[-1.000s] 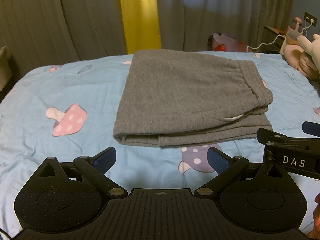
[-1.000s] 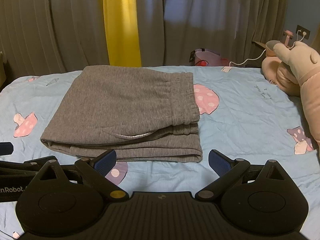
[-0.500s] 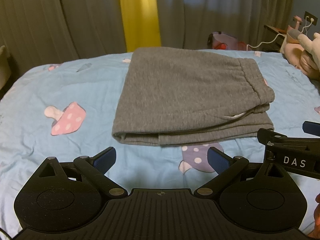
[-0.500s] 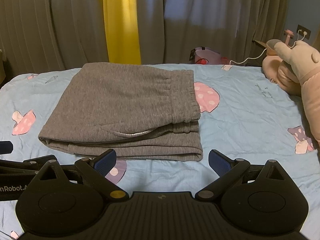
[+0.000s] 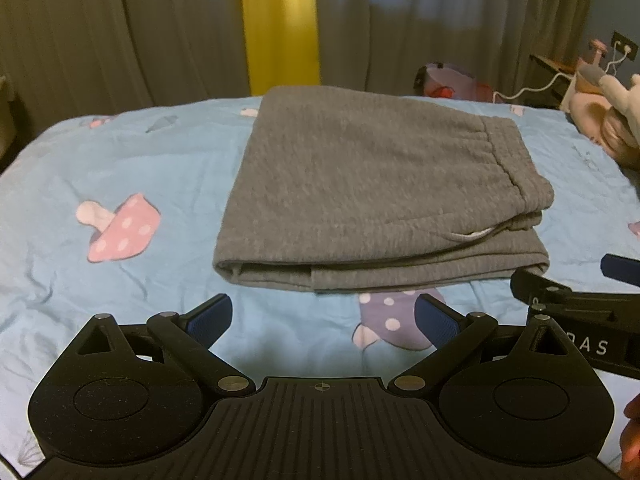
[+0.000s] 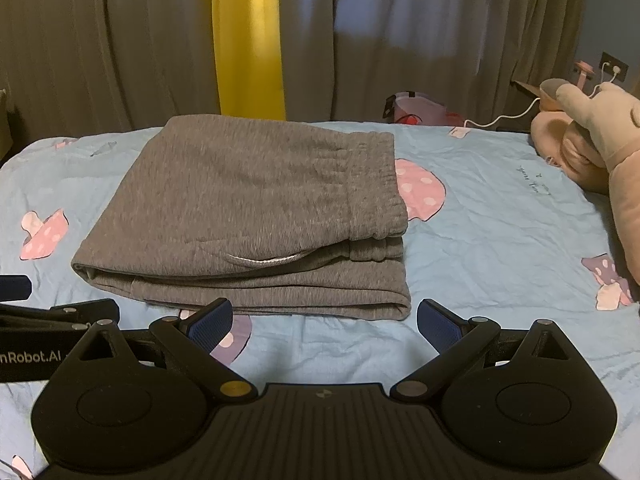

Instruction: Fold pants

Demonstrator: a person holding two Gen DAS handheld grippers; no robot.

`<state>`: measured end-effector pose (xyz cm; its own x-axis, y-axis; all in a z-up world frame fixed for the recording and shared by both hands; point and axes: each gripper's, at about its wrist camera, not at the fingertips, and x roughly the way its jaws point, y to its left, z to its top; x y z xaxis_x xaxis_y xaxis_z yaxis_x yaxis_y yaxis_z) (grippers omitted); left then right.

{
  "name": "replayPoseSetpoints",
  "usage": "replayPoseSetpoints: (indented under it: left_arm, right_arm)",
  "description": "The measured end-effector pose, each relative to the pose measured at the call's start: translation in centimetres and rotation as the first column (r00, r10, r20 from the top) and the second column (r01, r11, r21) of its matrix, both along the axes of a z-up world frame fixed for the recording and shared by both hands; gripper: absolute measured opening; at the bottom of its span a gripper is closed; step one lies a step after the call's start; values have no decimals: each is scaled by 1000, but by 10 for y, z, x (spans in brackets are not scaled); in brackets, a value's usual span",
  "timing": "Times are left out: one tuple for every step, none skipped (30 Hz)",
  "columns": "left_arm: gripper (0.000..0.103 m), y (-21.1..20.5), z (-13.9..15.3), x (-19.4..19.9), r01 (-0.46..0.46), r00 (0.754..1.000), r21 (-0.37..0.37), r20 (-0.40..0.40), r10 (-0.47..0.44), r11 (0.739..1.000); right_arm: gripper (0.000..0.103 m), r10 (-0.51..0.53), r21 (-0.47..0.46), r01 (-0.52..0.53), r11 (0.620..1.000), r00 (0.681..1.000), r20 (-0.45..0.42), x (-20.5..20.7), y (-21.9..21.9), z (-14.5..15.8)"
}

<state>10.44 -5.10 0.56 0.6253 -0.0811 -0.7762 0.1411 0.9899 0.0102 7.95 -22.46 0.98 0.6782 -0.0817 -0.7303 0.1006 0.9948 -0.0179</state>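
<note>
Grey sweatpants (image 5: 372, 196) lie folded into a thick rectangle on the blue mushroom-print bedsheet (image 5: 120, 160), waistband at the right, a white drawstring loop at the front edge. In the right wrist view the same grey sweatpants (image 6: 248, 216) lie just beyond the fingers. My left gripper (image 5: 323, 317) is open and empty, hovering just short of the near folded edge. My right gripper (image 6: 324, 320) is open and empty too, near the front right corner of the pants. Each gripper shows at the side edge of the other's view.
A pink plush toy (image 6: 592, 136) lies at the right of the bed (image 6: 500, 216). Grey curtains with a yellow strip (image 6: 248, 40) hang behind. A bag (image 6: 416, 108) and a white cable (image 6: 504, 116) sit past the far edge. Bare sheet spreads left and right of the pants.
Both views have drifted slightly; the pants sit a little further left and lower in the frames. Both grippers stay open and the pants have not moved on the bed.
</note>
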Motion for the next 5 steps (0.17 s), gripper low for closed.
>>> replayPoseSetpoints:
  left_arm:
    - [101, 1, -1, 1, 0, 1000, -6, 7, 1, 1000]
    - [101, 0, -1, 1, 0, 1000, -6, 12, 0, 1000]
    - [101, 0, -3, 2, 5, 1000, -4, 14, -5, 1000]
    - [101, 0, -4, 3, 11, 1000, -1, 14, -11, 1000]
    - [101, -1, -6, 4, 14, 1000, 5, 16, -15, 1000]
  right_arm:
    - [99, 1, -1, -1, 1000, 1000, -1, 1, 0, -1]
    - [99, 2, -2, -2, 1000, 1000, -2, 1, 0, -2]
    - [99, 2, -3, -2, 1000, 1000, 0, 2, 0, -4]
    - [99, 1, -4, -1, 1000, 1000, 1, 2, -1, -5]
    - [99, 2, -3, -2, 1000, 1000, 3, 3, -1, -6]
